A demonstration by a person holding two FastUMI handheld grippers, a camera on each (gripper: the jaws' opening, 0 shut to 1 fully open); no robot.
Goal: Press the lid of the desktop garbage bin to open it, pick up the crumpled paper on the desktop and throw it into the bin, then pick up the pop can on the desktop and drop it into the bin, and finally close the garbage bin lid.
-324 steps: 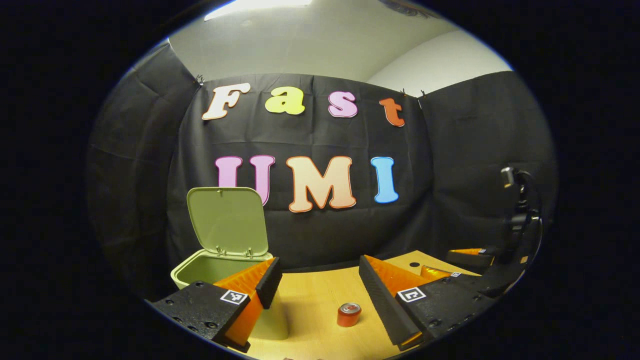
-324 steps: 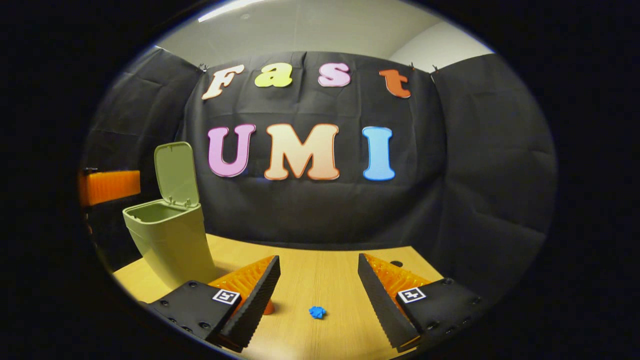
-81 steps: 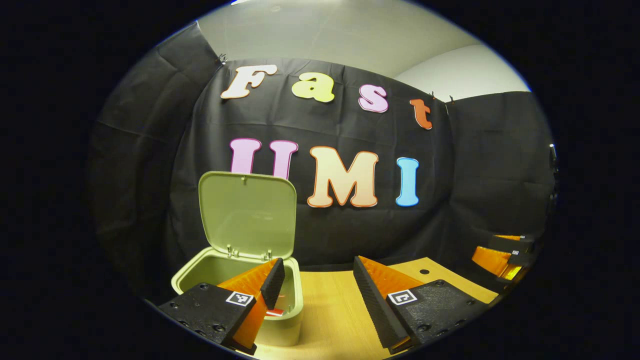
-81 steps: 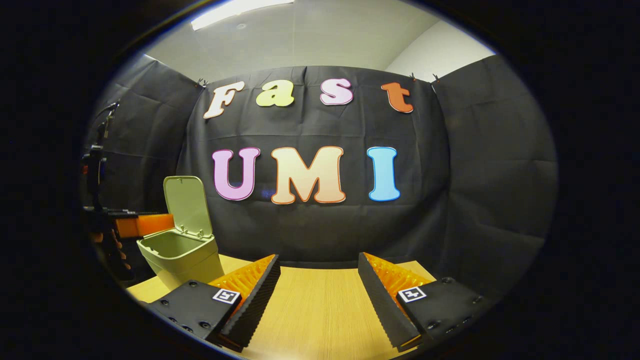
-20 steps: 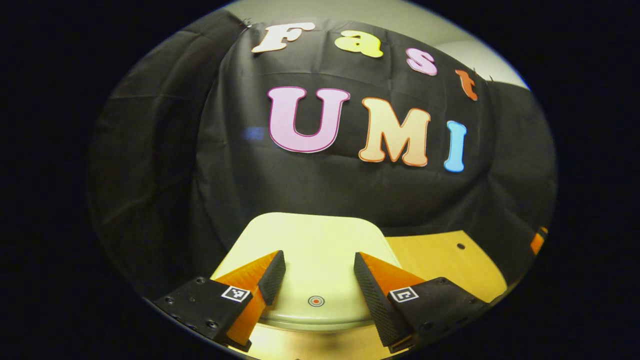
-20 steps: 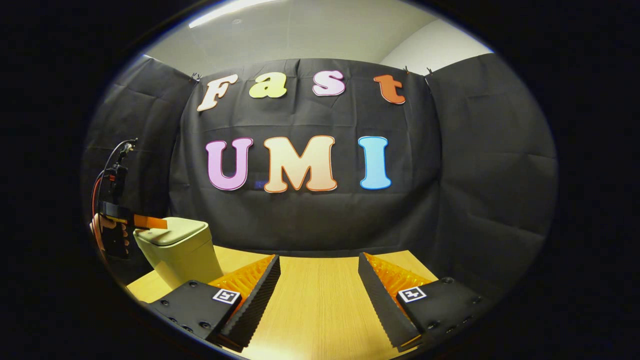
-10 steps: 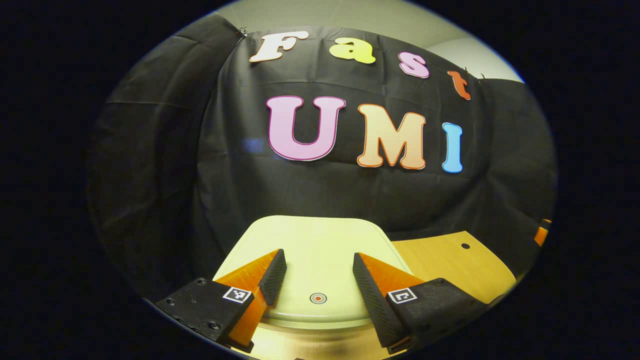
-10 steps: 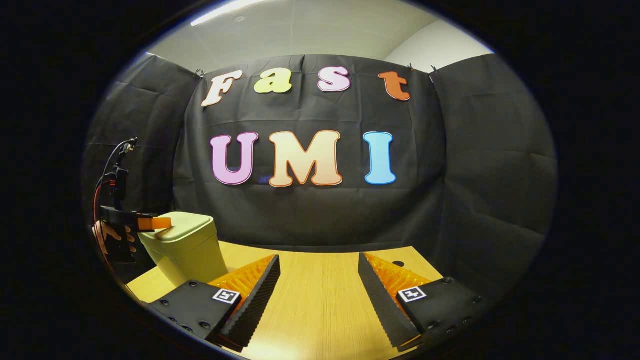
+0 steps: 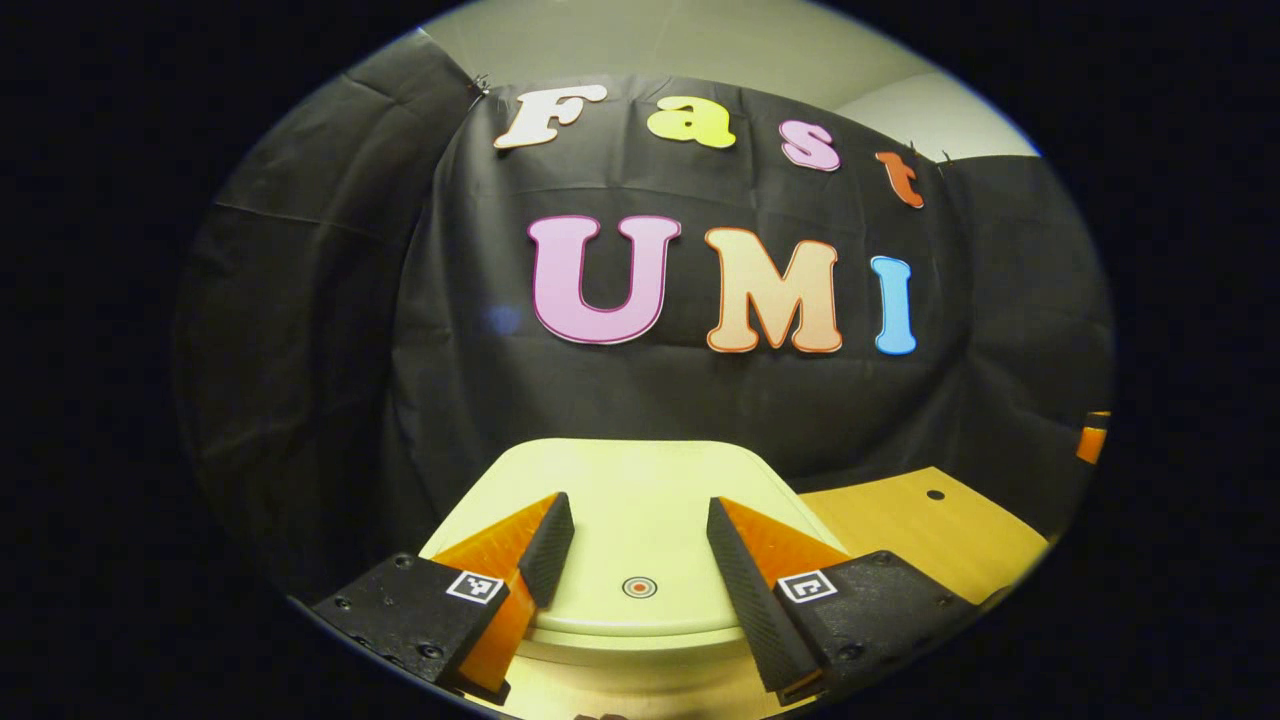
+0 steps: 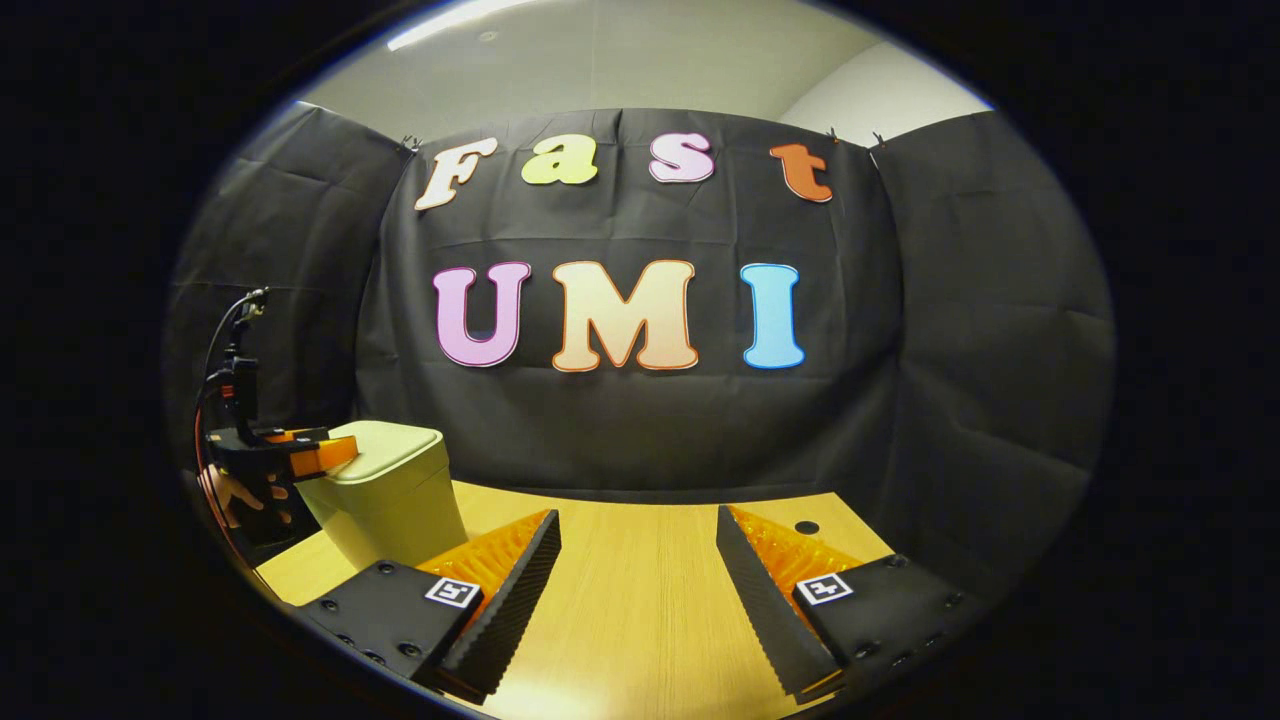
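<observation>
Your left gripper (image 9: 632, 525) has its fingers spread apart, holding nothing, poised just over the near edge of the garbage bin's lid (image 9: 640, 480). The lid lies flat and closed, and its small round press mark (image 9: 639, 587) sits between your fingertips. Your right gripper (image 10: 638, 545) is likewise spread apart and holds nothing, over the bare wooden desktop (image 10: 640, 600). Ahead and to its left stands the garbage bin (image 10: 385, 495), with your hand (image 10: 240, 495) at its far side.

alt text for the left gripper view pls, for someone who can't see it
The left gripper hangs open just above the closed lid of a pale green bin, a small round mark between its fingers. A wooden desktop lies to the right.
</observation>
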